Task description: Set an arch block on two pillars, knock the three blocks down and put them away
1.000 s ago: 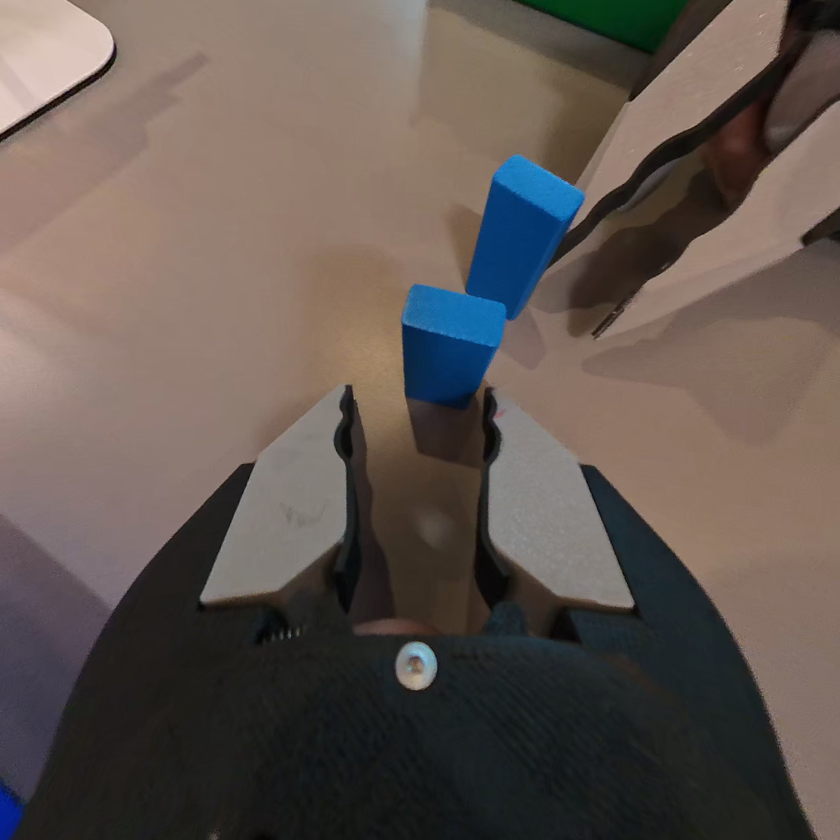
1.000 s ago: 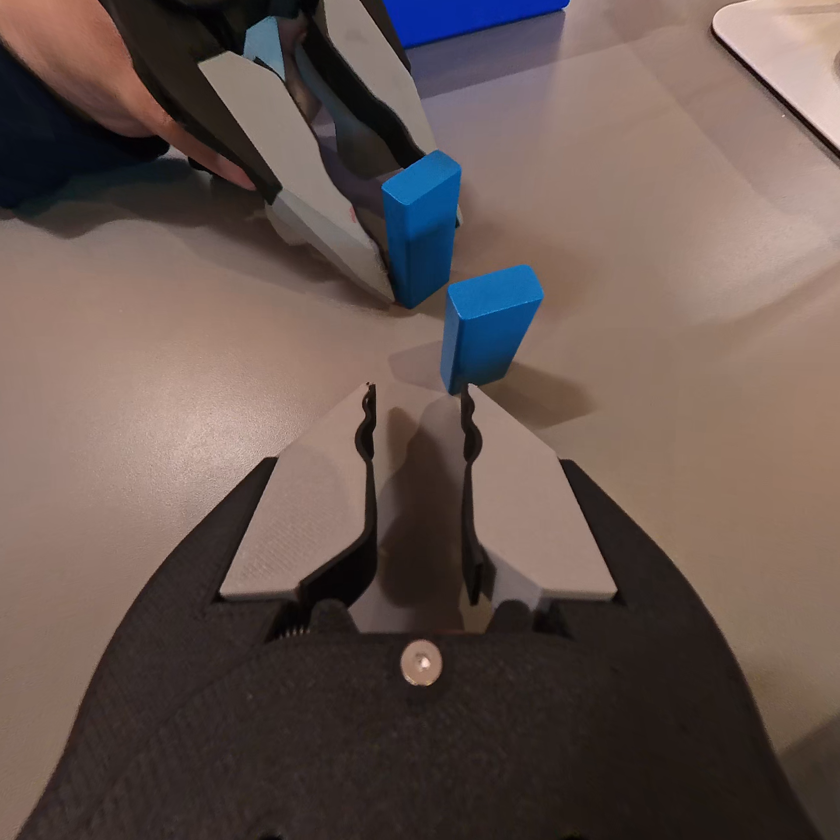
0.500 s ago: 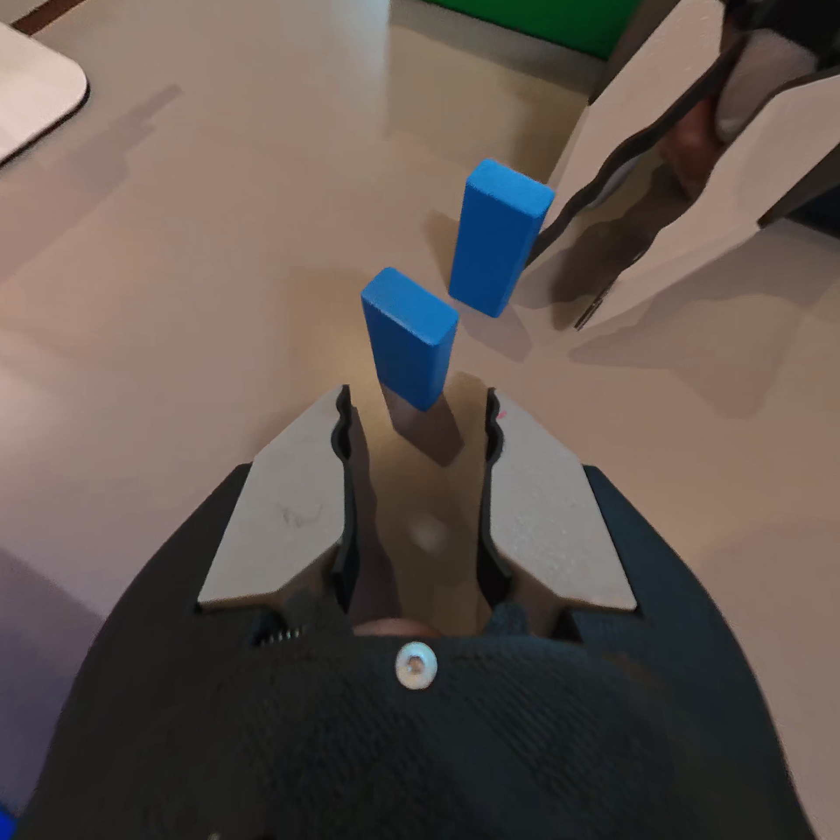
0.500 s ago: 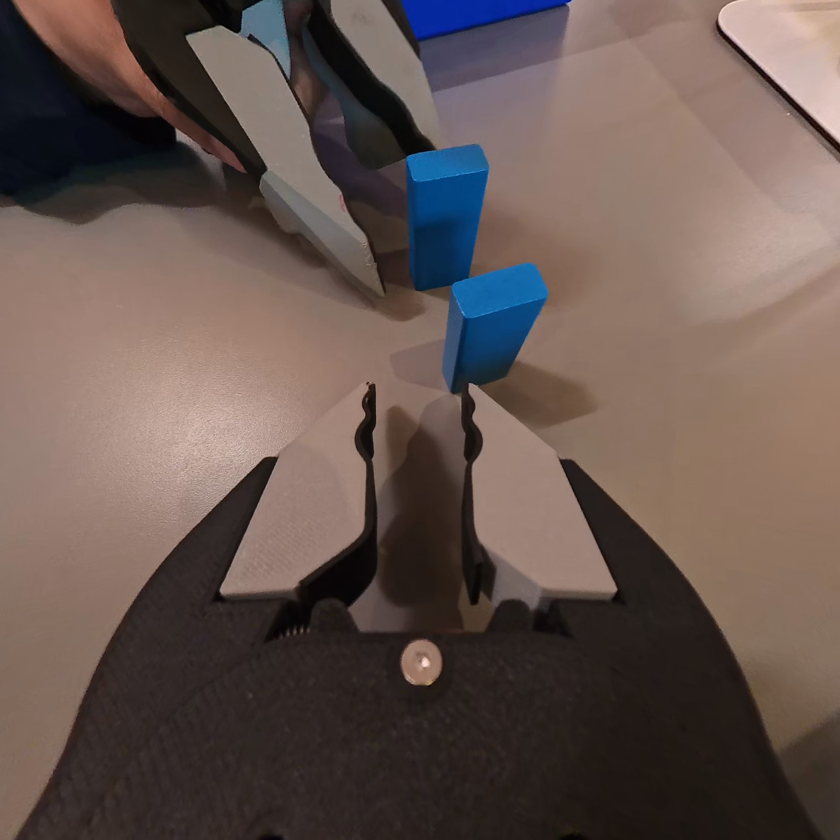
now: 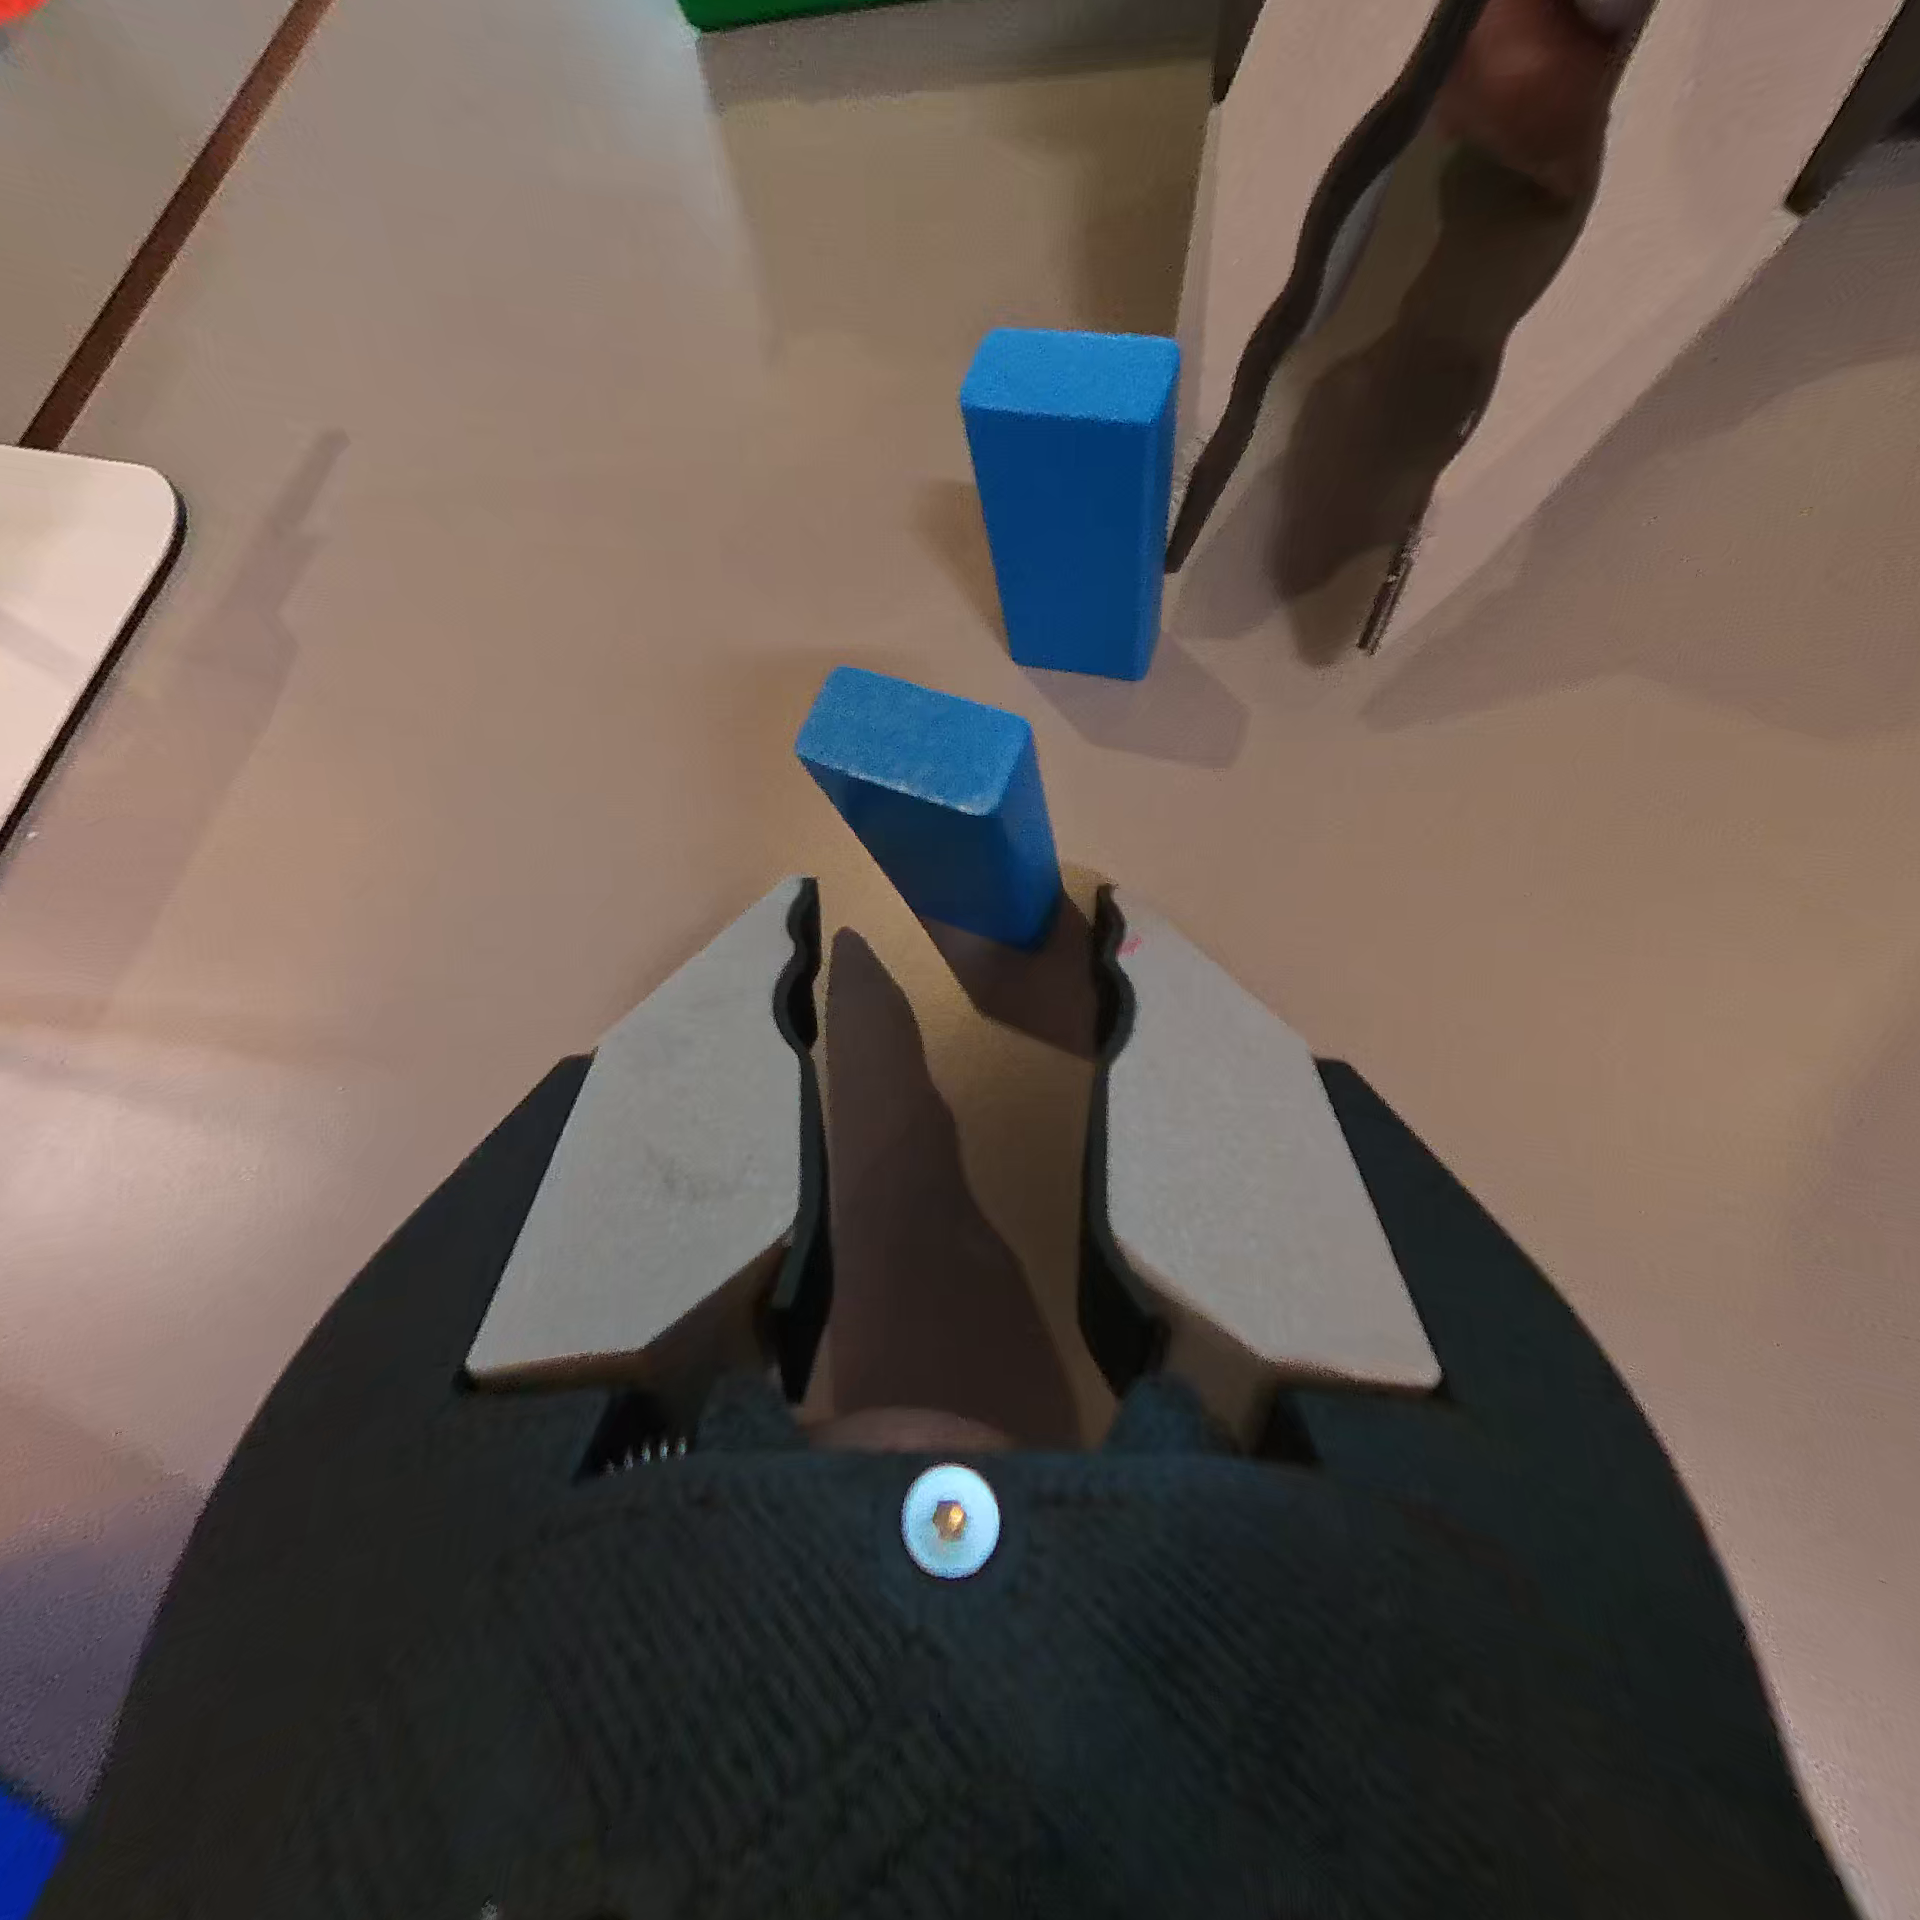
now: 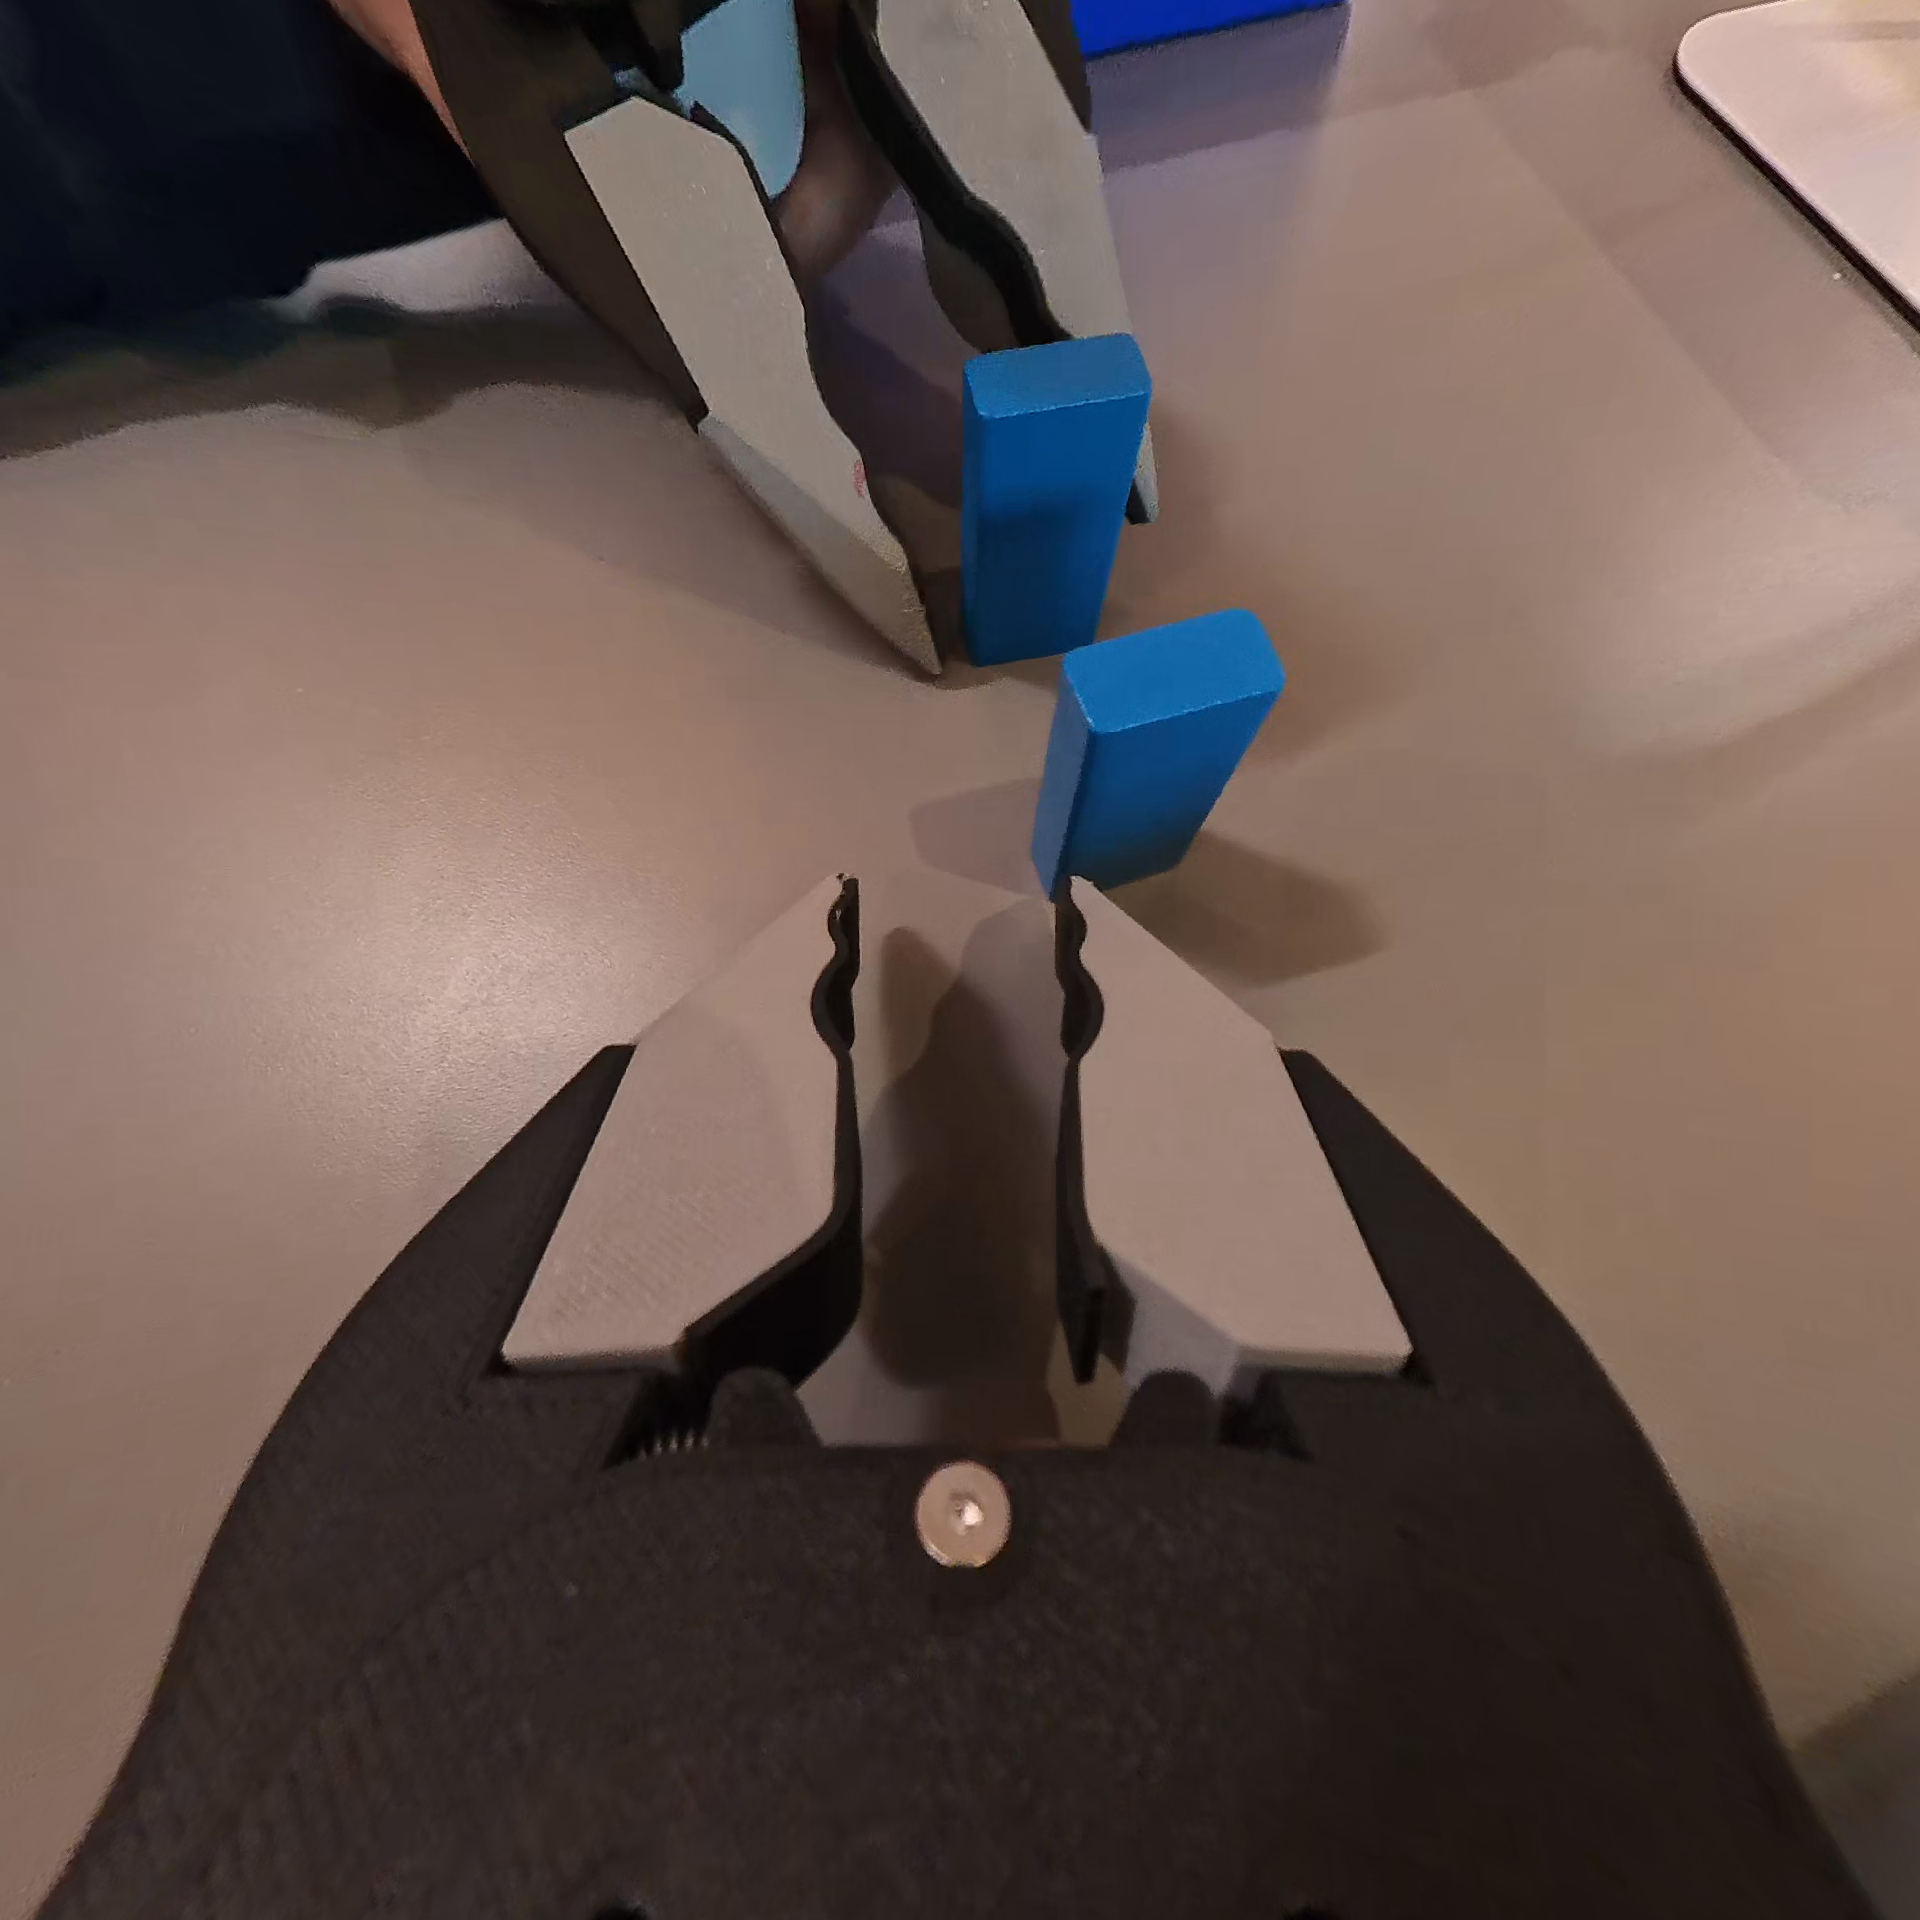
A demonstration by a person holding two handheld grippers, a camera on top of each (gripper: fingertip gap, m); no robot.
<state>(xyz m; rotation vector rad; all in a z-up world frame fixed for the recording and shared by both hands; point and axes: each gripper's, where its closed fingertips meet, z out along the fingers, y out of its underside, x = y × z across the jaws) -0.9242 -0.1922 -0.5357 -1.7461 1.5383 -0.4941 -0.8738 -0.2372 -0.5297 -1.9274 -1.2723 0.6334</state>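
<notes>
Two blue pillars (image 6: 1044, 520) (image 6: 1148, 758) standing near each other on the bench (image 6: 416, 935), spaced to carry an arch. Left claw (image 5: 951, 904) spread, empty, flanking one pillar's base without pressing. Right claw (image 6: 956, 899) likewise parted and empty.

Each claw (image 5: 951, 904) has a black textured body, grey wedge fingers (image 6: 727, 1143), wavy black pads and one silver screw (image 6: 962, 1513).

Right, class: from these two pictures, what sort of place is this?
Probably an indoor workbench for a block-stacking exercise: a plain beige tabletop, two upright blue blocks, and an open, empty hand-held gripper facing another.
</notes>
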